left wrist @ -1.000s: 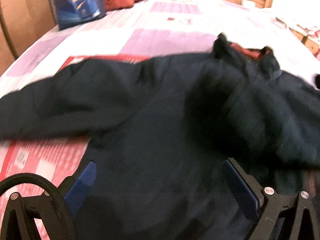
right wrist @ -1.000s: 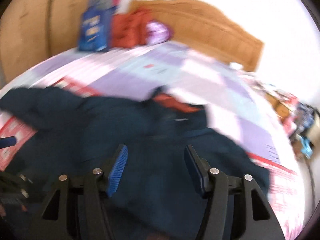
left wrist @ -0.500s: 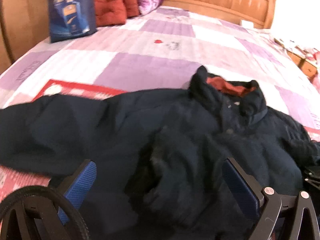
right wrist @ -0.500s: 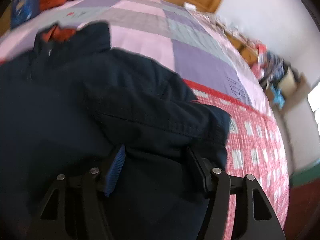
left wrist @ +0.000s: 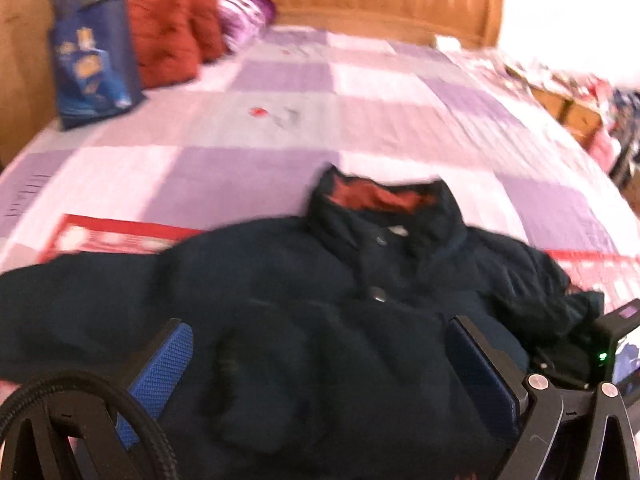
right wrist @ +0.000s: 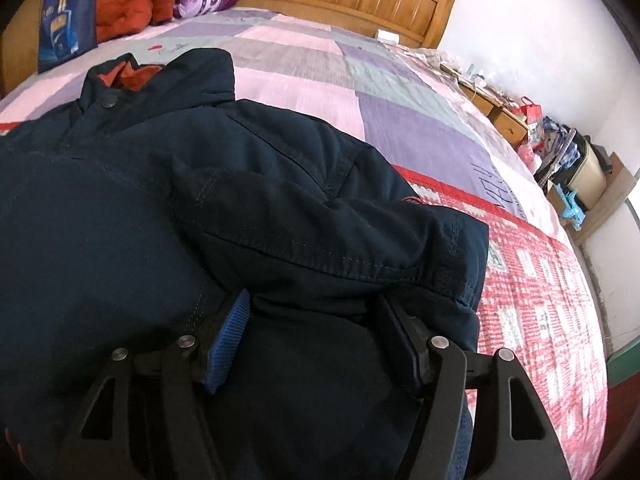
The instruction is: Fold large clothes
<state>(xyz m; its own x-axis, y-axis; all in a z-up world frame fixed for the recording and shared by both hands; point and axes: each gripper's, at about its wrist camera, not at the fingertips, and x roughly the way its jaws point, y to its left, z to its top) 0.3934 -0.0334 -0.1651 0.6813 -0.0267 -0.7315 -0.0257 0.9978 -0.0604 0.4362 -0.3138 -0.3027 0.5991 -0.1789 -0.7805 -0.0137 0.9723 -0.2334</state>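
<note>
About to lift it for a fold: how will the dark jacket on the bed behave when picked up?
Probably floppy: the jacket lies slumped in soft creases. Likely bulky and fairly heavy, since the folded sleeve sits thick. The collar stands up, so it seems stiffer.

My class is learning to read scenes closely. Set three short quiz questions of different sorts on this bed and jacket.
1. True or false: the jacket hangs on a hook.
2. What colour lines the jacket's collar? A green, B orange-red, C white.
3. Fill in: the blue bag stands beside the red ____.

Key: 1 false, it lies on the bed. 2 B. 3 cushions.
</note>
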